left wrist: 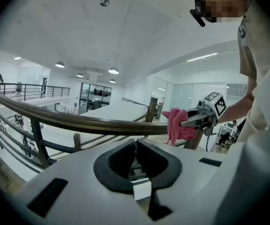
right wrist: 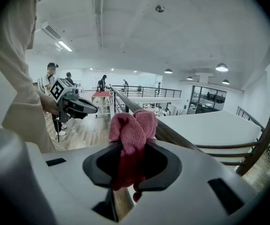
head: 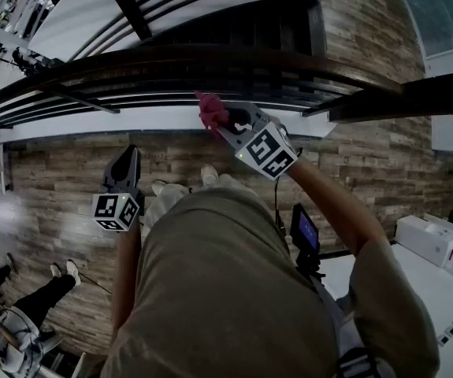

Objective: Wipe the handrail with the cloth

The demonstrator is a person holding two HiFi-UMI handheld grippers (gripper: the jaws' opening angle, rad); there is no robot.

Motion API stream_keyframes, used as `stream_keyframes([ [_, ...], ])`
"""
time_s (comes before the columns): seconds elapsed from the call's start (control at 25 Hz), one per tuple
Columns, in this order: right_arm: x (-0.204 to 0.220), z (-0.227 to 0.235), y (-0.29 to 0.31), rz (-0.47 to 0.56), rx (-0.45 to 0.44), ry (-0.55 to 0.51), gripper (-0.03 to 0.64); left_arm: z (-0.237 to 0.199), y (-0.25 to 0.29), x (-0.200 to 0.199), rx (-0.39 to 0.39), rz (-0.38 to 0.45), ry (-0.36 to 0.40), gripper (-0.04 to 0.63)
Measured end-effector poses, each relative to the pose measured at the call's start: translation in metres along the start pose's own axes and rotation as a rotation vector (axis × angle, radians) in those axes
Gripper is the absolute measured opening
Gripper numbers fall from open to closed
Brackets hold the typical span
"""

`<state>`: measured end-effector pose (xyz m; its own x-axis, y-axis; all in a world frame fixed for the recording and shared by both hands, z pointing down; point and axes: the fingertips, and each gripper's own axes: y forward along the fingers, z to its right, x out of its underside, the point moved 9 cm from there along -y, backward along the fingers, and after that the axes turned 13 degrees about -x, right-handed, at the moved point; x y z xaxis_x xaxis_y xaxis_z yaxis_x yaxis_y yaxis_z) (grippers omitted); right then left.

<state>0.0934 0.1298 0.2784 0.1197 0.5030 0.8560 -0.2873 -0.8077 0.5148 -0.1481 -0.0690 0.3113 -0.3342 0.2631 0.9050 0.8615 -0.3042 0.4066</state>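
Observation:
The dark wooden handrail curves across the top of the head view. My right gripper is shut on a pink cloth and holds it against the rail's near side. In the right gripper view the cloth bunches up between the jaws, with the handrail running away behind it. My left gripper hangs lower and to the left, short of the rail, over the wooden floor. Its jaws stand together with nothing between them; beyond them are the handrail and the cloth.
Dark lower rails and posts run under the handrail, beside a drop to a lower floor. The wooden floor lies beneath me. A white table stands at the right. A person's legs show at the lower left.

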Motion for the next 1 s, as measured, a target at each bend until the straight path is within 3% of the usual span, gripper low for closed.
stream_keyframes([
  [0.24, -0.005, -0.004, -0.005, -0.005, -0.023, -0.016, 0.100, 0.007, -0.012, 0.005, -0.033, -0.022, -0.013, 0.034],
  [0.56, -0.013, -0.010, 0.012, -0.020, -0.067, -0.042, 0.100, -0.002, -0.008, 0.013, -0.021, -0.020, -0.001, 0.034],
  [1.0, -0.028, -0.020, -0.004, 0.007, -0.098, -0.031, 0.100, 0.020, -0.011, 0.007, -0.021, -0.024, 0.011, 0.034],
])
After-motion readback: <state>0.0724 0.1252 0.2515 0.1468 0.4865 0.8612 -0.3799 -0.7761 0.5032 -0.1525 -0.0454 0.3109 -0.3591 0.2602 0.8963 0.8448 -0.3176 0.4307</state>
